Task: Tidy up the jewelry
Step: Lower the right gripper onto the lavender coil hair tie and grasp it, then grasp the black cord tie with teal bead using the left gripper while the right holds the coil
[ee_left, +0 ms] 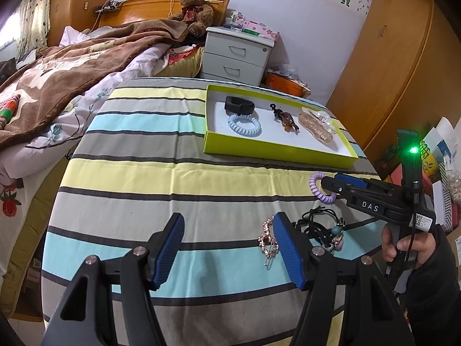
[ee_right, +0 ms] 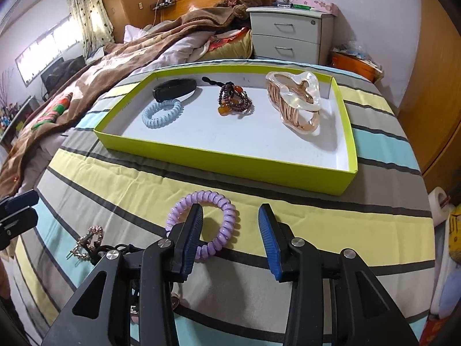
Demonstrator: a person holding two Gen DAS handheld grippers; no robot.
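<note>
The right hand-held gripper [ee_right: 229,225] is lowered with jaws apart; one finger sits inside the purple coil hair tie [ee_right: 201,225], apparently to pinch its near-side coils for transfer. This glossy spiral ring lies on the counter [ee_right: 317,207] just before the green tray [ee_right: 224,158]. The left hand-held gripper [ee_left: 227,248], jaws apart and empty, waits farther from the tray.

Black claw [ee_right: 230,230] — ribbed blue pads [ee_right: 269,239]

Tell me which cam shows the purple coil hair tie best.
Right wrist: the purple coil hair tie lies close and nearly whole on the cloth, the open right tool straddling one side. Left wrist shows it small, partly hidden behind that tool.
</note>
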